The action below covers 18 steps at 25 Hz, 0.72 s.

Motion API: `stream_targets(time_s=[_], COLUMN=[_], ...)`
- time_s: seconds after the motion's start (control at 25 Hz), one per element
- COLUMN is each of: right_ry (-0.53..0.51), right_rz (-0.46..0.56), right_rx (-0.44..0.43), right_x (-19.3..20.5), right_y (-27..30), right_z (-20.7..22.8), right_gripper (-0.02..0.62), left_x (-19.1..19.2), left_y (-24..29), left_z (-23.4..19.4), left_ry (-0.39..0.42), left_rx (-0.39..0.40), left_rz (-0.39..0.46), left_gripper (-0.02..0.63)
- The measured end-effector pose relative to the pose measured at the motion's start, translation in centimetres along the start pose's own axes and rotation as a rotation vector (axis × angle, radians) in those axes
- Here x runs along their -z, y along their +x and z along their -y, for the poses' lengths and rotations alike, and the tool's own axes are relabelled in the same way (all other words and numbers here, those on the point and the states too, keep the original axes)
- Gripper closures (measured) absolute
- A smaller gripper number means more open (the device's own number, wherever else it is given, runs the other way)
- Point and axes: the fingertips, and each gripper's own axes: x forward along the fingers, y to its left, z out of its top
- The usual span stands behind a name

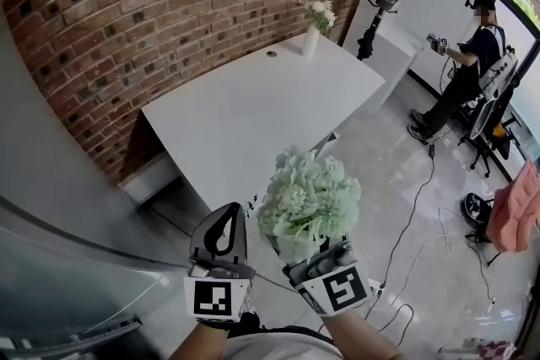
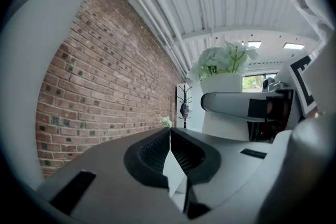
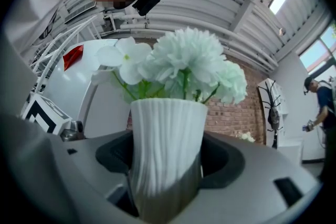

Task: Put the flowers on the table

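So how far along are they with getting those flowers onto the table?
One small bouquet already stands at the white table's far end. In hand: the right gripper is shut on a ribbed white vase of pale flowers, held up, not yet on the table; the left gripper is shut, empty. Left: bring it over the tabletop and set it down.

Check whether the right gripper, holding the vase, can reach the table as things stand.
Probably yes. The right gripper is shut on the vase, and the table lies just ahead with its near end bare; a second vase stands only at the far end.
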Motion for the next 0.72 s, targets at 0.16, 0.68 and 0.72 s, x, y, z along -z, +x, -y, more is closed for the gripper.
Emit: stream_targets(time_s=[0.16, 0.68, 0.72], right_ry=[0.004, -0.003, -0.001], right_rz=[0.004, 0.023, 0.022], right_rx=[0.013, 0.02, 0.015], right_x=[0.7, 1.0, 1.1], right_y=[2.3, 7.4, 7.9], right_z=[0.2, 2.6, 2.9], right_gripper=[0.233, 0.233, 0.232], left_x=[-0.5, -2.2, -2.3], left_y=[1.5, 5.3, 5.6], left_z=[-1.9, -5.0, -5.3], left_ry=[0.017, 0.062, 0.066], left_rx=[-0.014, -0.052, -0.062], left_rz=[0.01, 0.086, 0.092], left_gripper=[0.597, 0.597, 0.597])
